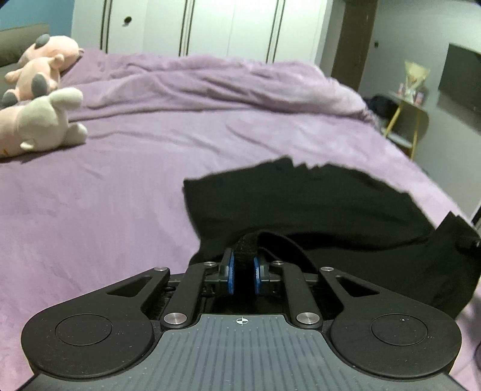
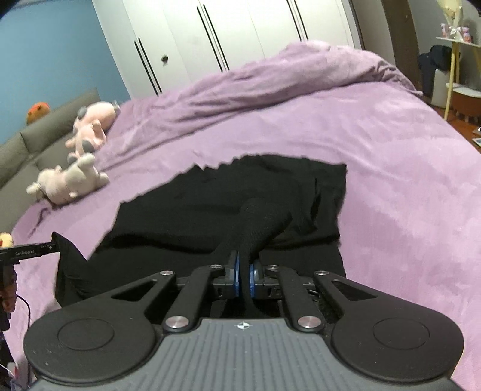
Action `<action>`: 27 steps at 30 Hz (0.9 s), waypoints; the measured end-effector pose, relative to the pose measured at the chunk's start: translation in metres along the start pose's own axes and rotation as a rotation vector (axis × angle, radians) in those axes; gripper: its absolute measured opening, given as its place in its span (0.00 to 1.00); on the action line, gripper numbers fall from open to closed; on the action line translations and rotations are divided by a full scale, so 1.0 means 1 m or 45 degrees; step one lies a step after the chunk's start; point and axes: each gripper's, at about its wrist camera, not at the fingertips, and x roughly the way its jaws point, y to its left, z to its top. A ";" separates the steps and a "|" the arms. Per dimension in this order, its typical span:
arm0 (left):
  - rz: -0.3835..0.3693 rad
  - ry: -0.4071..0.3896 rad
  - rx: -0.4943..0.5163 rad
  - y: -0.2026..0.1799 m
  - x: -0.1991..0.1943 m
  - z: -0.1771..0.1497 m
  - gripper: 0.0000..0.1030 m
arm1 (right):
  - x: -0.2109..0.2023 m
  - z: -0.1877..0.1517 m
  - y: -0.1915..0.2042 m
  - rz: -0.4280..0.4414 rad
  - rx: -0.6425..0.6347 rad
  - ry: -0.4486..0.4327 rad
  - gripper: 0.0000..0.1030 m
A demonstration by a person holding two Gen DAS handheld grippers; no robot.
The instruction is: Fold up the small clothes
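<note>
A small black garment [image 1: 300,204] lies spread on the purple bedcover [image 1: 120,180]. My left gripper [image 1: 243,266] is shut on its near edge, a thick black hem bunched between the blue pads [image 1: 231,269]. In the right wrist view the same black garment [image 2: 234,195] stretches away from me, and my right gripper [image 2: 244,275] is shut on a pulled-up fold of it between the blue pads [image 2: 237,278]. Both pinched edges are lifted off the bed. The other gripper's tip [image 2: 33,252] shows at the left, holding a raised corner of the cloth.
Pink and cream plush toys [image 1: 39,90] lie at the left of the bed, by a grey headboard [image 2: 36,141]. A bunched purple duvet [image 1: 240,81] lies beyond the garment. White wardrobe doors [image 1: 210,27] stand behind. A yellow side table [image 1: 412,111] is at the right.
</note>
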 end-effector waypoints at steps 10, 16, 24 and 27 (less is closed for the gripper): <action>0.011 -0.121 -0.080 0.000 -0.018 0.043 0.13 | -0.007 0.032 -0.002 -0.053 -0.012 -0.116 0.05; 0.078 -0.118 -0.082 -0.001 0.004 0.064 0.13 | 0.008 0.054 -0.001 -0.080 -0.037 -0.158 0.05; 0.177 -0.126 -0.070 -0.001 0.043 0.099 0.13 | 0.055 0.092 -0.007 -0.155 -0.027 -0.178 0.05; 0.218 -0.133 -0.067 0.000 0.066 0.117 0.13 | 0.076 0.106 -0.011 -0.193 -0.020 -0.181 0.05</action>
